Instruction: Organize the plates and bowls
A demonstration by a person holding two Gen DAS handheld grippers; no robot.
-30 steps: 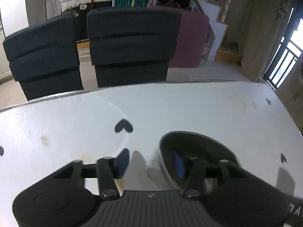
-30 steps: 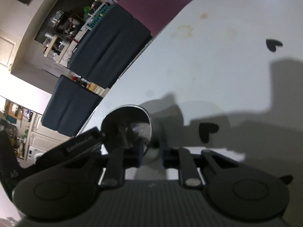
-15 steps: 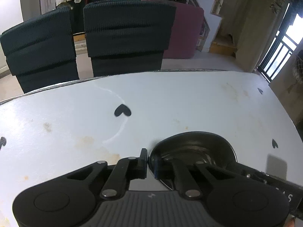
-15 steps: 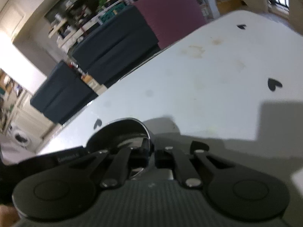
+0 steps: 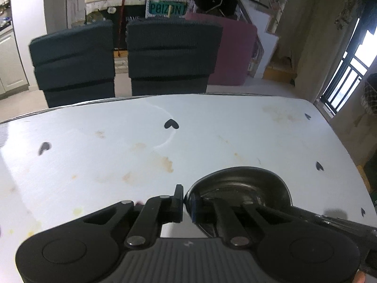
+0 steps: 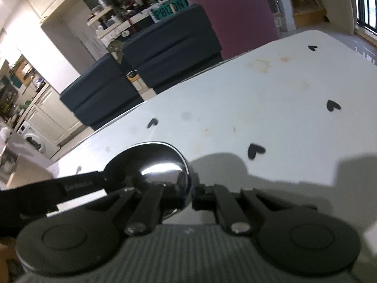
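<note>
Between the left gripper's (image 5: 186, 200) fingers (image 5: 178, 197) sits the near rim of a shiny metal bowl (image 5: 238, 184), one finger outside the wall and one inside, pinched narrow on it. The right gripper (image 6: 192, 197) does likewise on the opposite rim, its fingers (image 6: 203, 197) clamped thin on the bowl (image 6: 150, 165) with the other gripper's black arm visible across it. Two grips on opposite edges likely keep the slippery, rounded bowl level and stop it swinging. The bowl appears raised just above the white bench (image 5: 212, 141), which is stained and dotted with black heart marks (image 5: 171, 124). Beyond the bench edge stand dark chairs (image 5: 169, 56).
</note>
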